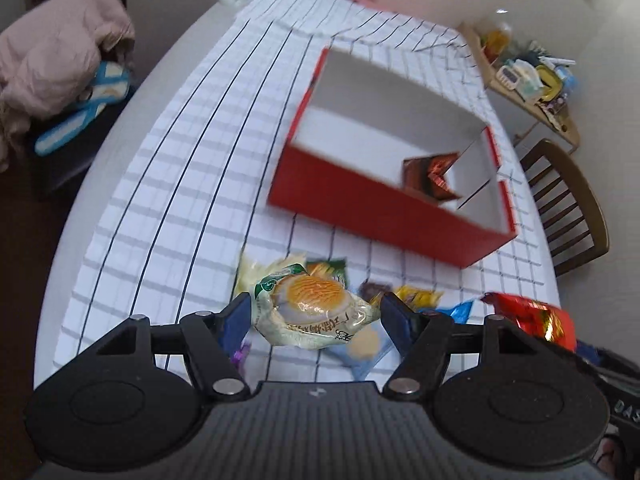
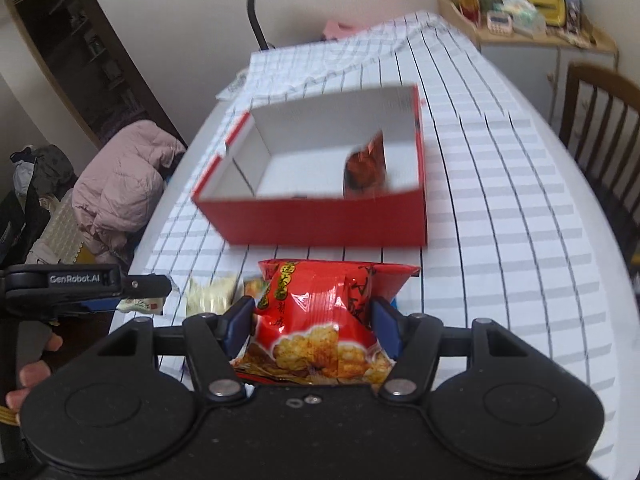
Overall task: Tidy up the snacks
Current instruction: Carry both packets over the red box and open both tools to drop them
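My left gripper point(image 1: 314, 314) is shut on a clear-wrapped pastry packet point(image 1: 312, 306) with a yellow-orange round cake, held above a pile of loose snacks point(image 1: 416, 300) on the checked cloth. My right gripper point(image 2: 312, 320) is shut on a red snack bag point(image 2: 320, 316) printed with fried pieces; that bag point(image 1: 536, 318) also shows at the right of the left wrist view. Beyond both stands an open red box point(image 2: 312, 220) with white inner walls point(image 1: 384, 216). A dark red packet point(image 2: 366, 168) leans inside it at the right point(image 1: 434, 176). The left gripper point(image 2: 100, 288) appears at the left edge of the right wrist view.
A white cloth with dark grid lines point(image 1: 180, 184) covers the table. A wooden chair point(image 2: 604, 116) stands at the right. A pink padded jacket point(image 2: 124, 184) lies off the table's left. A lamp stem point(image 2: 256, 12) rises behind, and a cluttered shelf point(image 2: 532, 12) stands at the back right.
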A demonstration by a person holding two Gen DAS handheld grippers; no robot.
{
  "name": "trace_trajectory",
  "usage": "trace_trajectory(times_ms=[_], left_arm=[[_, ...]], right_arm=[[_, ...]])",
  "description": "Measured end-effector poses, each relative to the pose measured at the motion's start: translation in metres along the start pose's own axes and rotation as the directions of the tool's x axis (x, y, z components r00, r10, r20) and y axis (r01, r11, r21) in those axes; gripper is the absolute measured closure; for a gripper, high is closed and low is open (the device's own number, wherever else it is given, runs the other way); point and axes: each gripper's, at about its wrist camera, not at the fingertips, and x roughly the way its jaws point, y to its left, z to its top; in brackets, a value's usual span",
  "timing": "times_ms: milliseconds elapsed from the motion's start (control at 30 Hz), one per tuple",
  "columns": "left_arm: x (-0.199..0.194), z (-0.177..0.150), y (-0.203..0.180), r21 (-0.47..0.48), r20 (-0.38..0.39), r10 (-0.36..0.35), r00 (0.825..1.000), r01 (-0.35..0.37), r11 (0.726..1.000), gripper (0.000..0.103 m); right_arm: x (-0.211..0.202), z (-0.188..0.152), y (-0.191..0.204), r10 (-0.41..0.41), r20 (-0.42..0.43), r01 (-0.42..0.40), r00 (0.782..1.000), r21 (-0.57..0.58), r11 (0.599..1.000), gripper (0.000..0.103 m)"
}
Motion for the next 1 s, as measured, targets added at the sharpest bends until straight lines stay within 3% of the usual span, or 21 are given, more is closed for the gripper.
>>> trace_trajectory(times_ms=[300, 600, 1000], left_arm=[[0.007, 0.064, -0.043, 0.074, 0.067, 0.028, 0.997, -0.033, 0.997, 0.034], [0.054, 0.114, -0.067, 0.091, 0.064, 0.081, 0.995, -0.087, 0.992, 0.034], [0.136, 0.134, -0.067, 0.099, -0.035, 0.187, 0.982, -0.183, 0.978, 0.034]], right_arm=[[0.025, 0.07, -0.004, -0.01, 0.041, 0.013, 0.999, -0.08, 0.997, 0.04], [0.084, 0.115, -0.009, -0.03, 0.022, 0.032, 0.999, -0.147, 0.989, 0.04], [0.156, 0.123, -0.002, -0.034, -0.075, 0.012, 0.997, -0.28, 0.96, 0.041]])
